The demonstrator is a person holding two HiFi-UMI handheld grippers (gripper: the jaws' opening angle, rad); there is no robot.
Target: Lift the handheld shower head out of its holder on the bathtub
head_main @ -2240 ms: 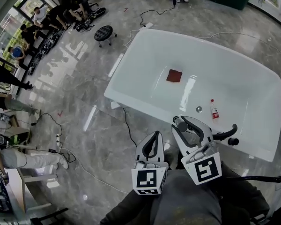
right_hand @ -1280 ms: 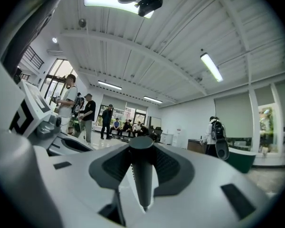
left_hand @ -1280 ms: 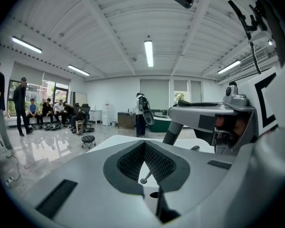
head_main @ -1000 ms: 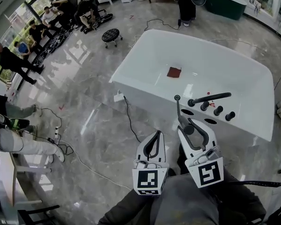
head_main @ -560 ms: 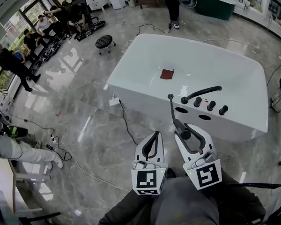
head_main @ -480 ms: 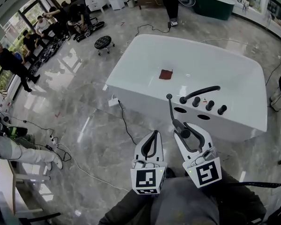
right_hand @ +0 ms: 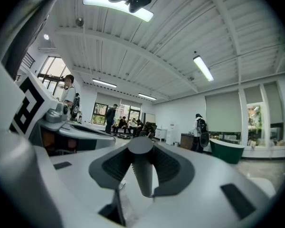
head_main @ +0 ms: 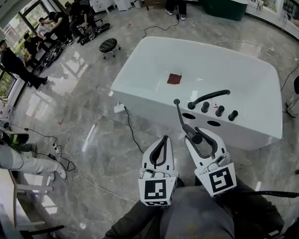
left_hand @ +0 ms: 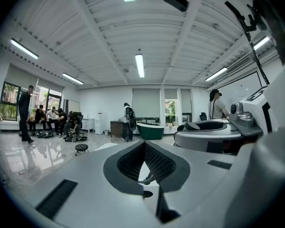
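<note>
I read the right gripper (head_main: 198, 135) at the lower centre of the head view, clamped on the handheld shower head (right_hand: 143, 174). In the right gripper view the grey handle stands upright between both ribbed pads, its round top just above them. The shower head is out of its holder and well below the bathtub (head_main: 139, 97) in the frame. A thin dark hose (head_main: 179, 116) runs from it up to the tub's near rim.

The left gripper (head_main: 164, 142) sits just left of the right one. Its jaws are closed tip to tip with nothing between them.

The white bathtub fills the upper centre and right of the head view. On its near deck:
- a dark curved spout (head_main: 209, 94)
- three dark knobs (head_main: 219, 111) in a row
- two dark openings (head_main: 188, 116); I cannot tell which one is the holder

A red cloth (head_main: 174, 78) lies on the tub floor. A black cable (head_main: 132, 131) trails across the grey floor left of the tub
</note>
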